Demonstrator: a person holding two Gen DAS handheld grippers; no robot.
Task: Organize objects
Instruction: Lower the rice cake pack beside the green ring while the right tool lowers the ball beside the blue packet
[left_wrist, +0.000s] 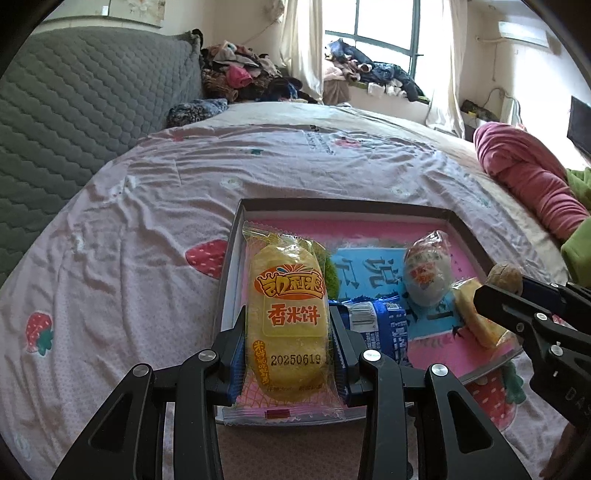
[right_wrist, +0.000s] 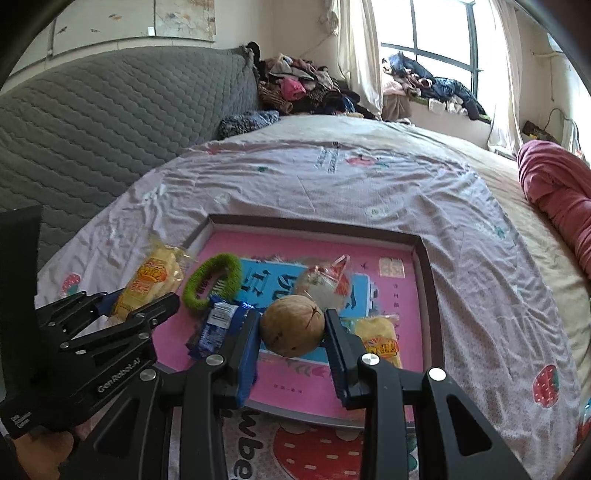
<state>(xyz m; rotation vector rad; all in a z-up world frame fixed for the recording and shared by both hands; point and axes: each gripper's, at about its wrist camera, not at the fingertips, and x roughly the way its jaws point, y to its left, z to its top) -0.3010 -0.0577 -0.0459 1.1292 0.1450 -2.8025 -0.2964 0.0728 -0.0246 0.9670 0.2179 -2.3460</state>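
My left gripper (left_wrist: 288, 332) is shut on a yellow rice-cracker packet (left_wrist: 288, 317), held over the near left corner of a shallow pink-lined box (left_wrist: 351, 206) on the bed. My right gripper (right_wrist: 291, 328) is shut on a brown walnut (right_wrist: 291, 325) above the box's middle. Each gripper also shows in the other view: the left gripper (right_wrist: 122, 310) with its packet (right_wrist: 151, 280), and the right gripper (left_wrist: 506, 291) with the walnut (left_wrist: 504, 277). In the box lie a green fuzzy ring (right_wrist: 214, 280), a blue packet (right_wrist: 218, 325), a clear-wrapped snack (right_wrist: 325, 284) and a second yellow packet (right_wrist: 380, 339).
The box rests on a pale strawberry-print sheet (left_wrist: 129, 240). A grey quilted headboard (left_wrist: 74, 110) stands at the left, with a clothes pile (left_wrist: 240, 74) behind it. A rolled pink blanket (left_wrist: 524, 173) lies at the right. A hand (right_wrist: 44, 450) shows at the lower left.
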